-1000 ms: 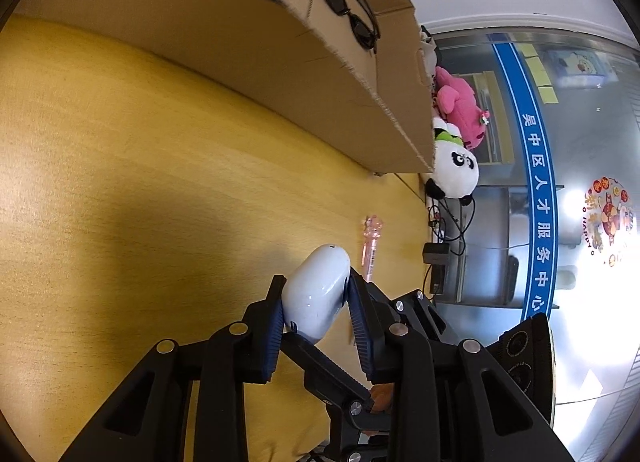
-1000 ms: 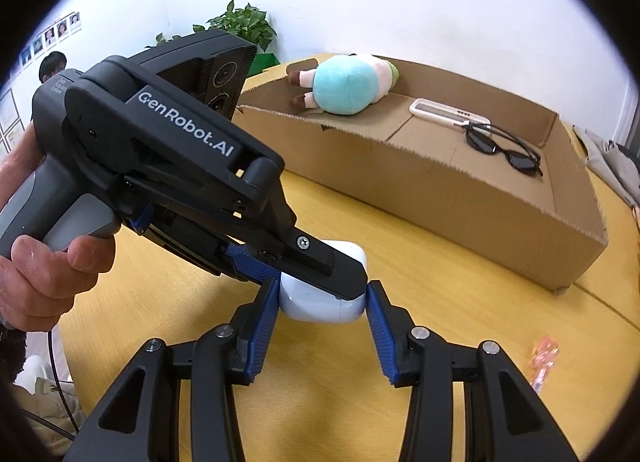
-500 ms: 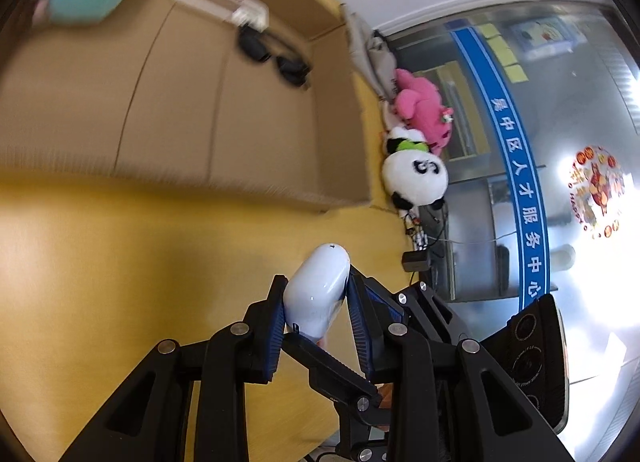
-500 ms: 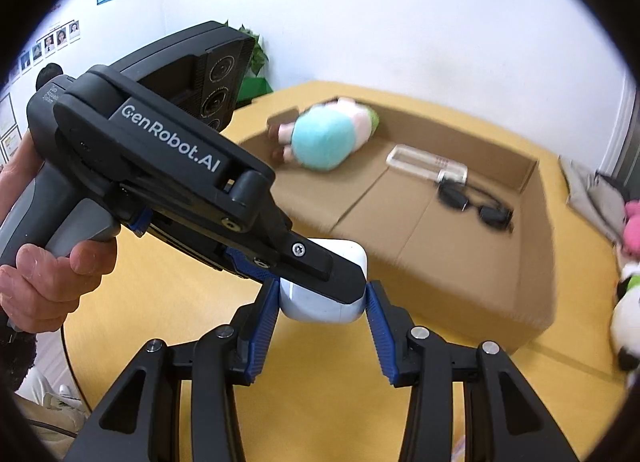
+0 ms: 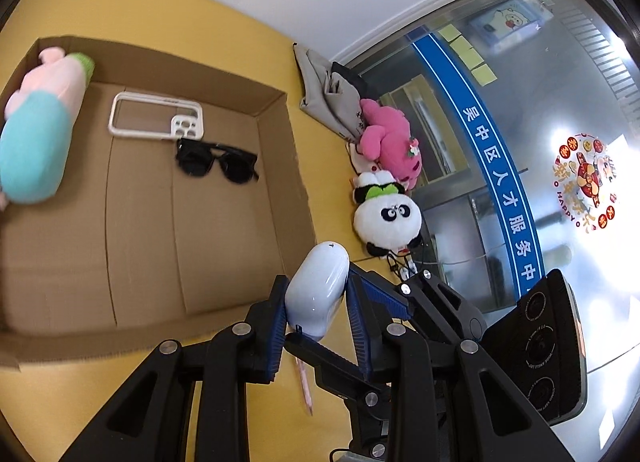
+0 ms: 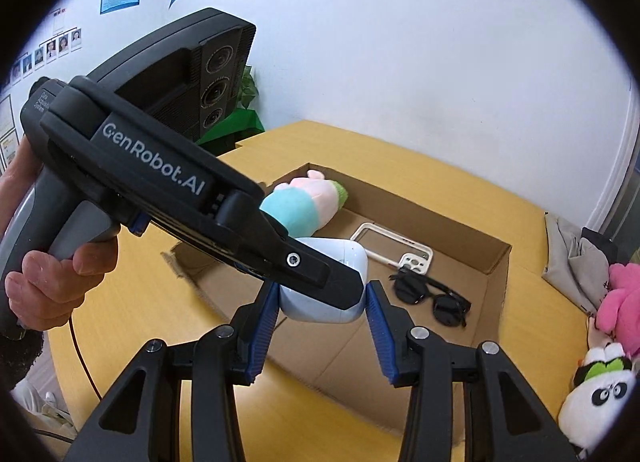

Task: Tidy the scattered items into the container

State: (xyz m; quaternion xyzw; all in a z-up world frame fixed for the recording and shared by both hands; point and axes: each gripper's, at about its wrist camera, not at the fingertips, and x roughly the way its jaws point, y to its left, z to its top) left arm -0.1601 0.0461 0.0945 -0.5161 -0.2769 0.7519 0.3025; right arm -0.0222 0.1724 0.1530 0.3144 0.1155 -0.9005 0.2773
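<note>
A white rounded case (image 5: 316, 290) hangs in the air above the near right corner of the cardboard box (image 5: 286, 149). Both grippers grip it. My left gripper (image 5: 318, 278) is shut on it, blue pads on both flanks. In the right wrist view my right gripper (image 6: 322, 288) is shut on the same case (image 6: 320, 308), and the left gripper's black finger (image 6: 316, 274) crosses over the case's top. Inside the box (image 6: 496, 274) lie a teal and pink plush (image 5: 36, 133), a white phone case (image 5: 156, 117) and black sunglasses (image 5: 218, 159).
A pink pen (image 5: 304, 386) lies on the yellow table (image 5: 332, 205) below the grippers. A panda plush (image 5: 386, 217), a pink plush (image 5: 390, 141) and a grey bag (image 5: 332, 101) sit along the table's right side. A person's hand (image 6: 44, 282) holds the left gripper's handle.
Both grippers have risen together with the white case and moved toward the box. The box's inside now shows from above; earlier only its outer wall faced the left gripper.
</note>
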